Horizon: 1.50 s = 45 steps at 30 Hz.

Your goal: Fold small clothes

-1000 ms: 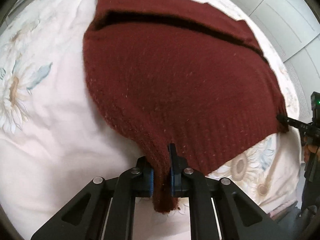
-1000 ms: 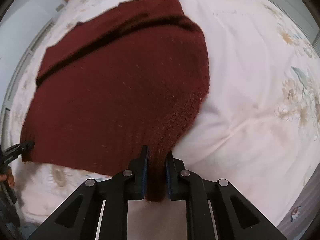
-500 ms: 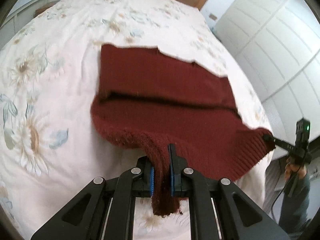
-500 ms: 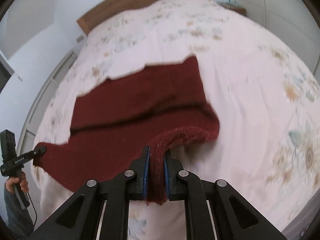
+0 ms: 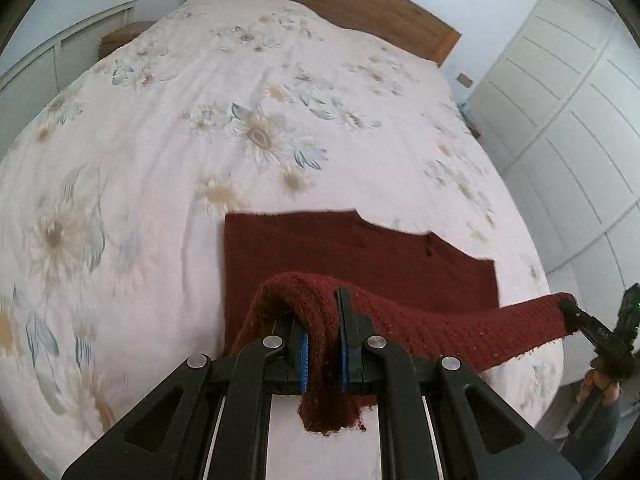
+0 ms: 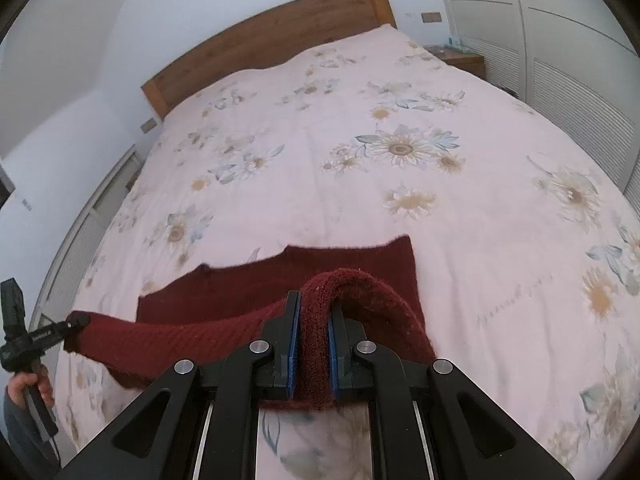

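On my left wrist feed, the left gripper [image 5: 323,340] sits at the bottom centre of the frame, its jaws clamped on a bunched corner of the dark red knitted sweater [image 5: 360,256]. A tuft of the knit hangs out below the blue pads [image 5: 304,360]. The lifted hem stretches from there toward the right edge of the frame, where the right gripper [image 5: 568,308] pinches the other corner. The rest of the sweater lies flat on the bedspread [image 5: 200,120], in the lower middle of the picture, just above my gripper.

On my right wrist feed, the right gripper [image 6: 313,344] is at bottom centre, jaws closed tight on the sweater [image 6: 280,280] too. The hem runs off to the left edge, where the left gripper [image 6: 74,322] grips it, a hand [image 6: 28,386] on its handle. Beyond the sweater, the floral bedspread [image 6: 360,100] reaches up to a wooden headboard [image 6: 260,40] in the upper part of the frame, with a white wardrobe [image 6: 560,40] at upper right.
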Motion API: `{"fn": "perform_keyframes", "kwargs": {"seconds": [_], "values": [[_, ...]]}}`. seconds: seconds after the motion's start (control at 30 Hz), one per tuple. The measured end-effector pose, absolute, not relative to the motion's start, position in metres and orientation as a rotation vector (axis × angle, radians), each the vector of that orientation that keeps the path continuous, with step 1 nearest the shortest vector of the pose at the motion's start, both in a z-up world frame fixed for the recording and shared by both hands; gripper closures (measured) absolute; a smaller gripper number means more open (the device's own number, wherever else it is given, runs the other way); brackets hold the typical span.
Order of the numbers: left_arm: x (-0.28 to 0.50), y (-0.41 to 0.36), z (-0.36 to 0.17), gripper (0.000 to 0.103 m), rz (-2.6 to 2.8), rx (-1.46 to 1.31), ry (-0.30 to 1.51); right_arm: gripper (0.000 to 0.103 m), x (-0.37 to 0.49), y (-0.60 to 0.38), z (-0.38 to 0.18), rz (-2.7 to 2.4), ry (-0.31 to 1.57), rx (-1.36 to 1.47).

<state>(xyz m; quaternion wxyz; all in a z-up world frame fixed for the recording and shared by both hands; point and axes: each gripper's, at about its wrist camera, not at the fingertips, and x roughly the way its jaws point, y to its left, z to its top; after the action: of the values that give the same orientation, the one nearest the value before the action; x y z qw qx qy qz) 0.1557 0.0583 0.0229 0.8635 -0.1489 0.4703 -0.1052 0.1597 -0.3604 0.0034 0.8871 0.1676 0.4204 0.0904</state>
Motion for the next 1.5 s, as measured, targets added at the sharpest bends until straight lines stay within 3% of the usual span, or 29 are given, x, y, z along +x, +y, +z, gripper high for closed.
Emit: {"fn": "perform_keyframes", "kwargs": {"seconds": [0.43, 0.57, 0.6, 0.67, 0.7, 0.77, 0.8, 0.9, 0.93, 1.0, 1.07, 1.3, 1.5], "values": [[0.245, 0.030, -0.062, 0.094, -0.054, -0.101, 1.123, 0.091, 0.252, -0.333, -0.073, 0.057, 1.058, 0.259], [0.246, 0.020, -0.078, 0.091, -0.002, -0.012, 1.132, 0.088, 0.253, -0.331, -0.085, 0.056, 1.073, 0.266], [0.246, 0.019, -0.079, 0.091, 0.002, 0.002, 1.135, 0.082, 0.251, -0.331, -0.086, 0.056, 1.070, 0.264], [0.245, 0.016, -0.078, 0.086, 0.009, 0.013, 1.137, 0.070, 0.246, -0.333, -0.083, 0.055, 1.050, 0.269], [0.244, 0.016, -0.076, 0.077, 0.008, 0.011, 1.131, 0.056, 0.244, -0.334, -0.081, 0.054, 1.043, 0.270], [0.238, 0.014, -0.065, 0.056, -0.001, 0.016, 1.097, 0.037, 0.238, -0.335, -0.074, 0.057, 1.027, 0.272], [0.235, 0.012, -0.059, 0.040, 0.009, 0.035, 1.069, 0.032, 0.235, -0.334, -0.071, 0.064, 1.019, 0.270], [0.225, 0.004, -0.039, 0.032, -0.003, 0.065, 1.013, 0.021, 0.225, -0.327, -0.058, 0.091, 0.989, 0.243], [0.222, 0.001, -0.034, 0.019, -0.017, 0.067, 1.001, 0.021, 0.219, -0.322, -0.053, 0.103, 0.975, 0.227], [0.213, -0.008, -0.025, 0.001, -0.049, 0.080, 0.975, 0.013, 0.211, -0.314, -0.047, 0.115, 0.957, 0.198], [0.203, -0.017, -0.021, 0.001, -0.086, 0.087, 0.939, 0.000, 0.202, -0.299, -0.041, 0.120, 0.930, 0.143], [0.186, -0.046, -0.038, 0.001, -0.169, 0.072, 0.938, 0.000, 0.177, -0.241, -0.053, 0.194, 0.912, -0.007], [0.181, -0.059, -0.085, 0.001, -0.168, 0.079, 1.005, 0.000, 0.168, -0.213, -0.102, 0.186, 0.971, -0.091]]}}
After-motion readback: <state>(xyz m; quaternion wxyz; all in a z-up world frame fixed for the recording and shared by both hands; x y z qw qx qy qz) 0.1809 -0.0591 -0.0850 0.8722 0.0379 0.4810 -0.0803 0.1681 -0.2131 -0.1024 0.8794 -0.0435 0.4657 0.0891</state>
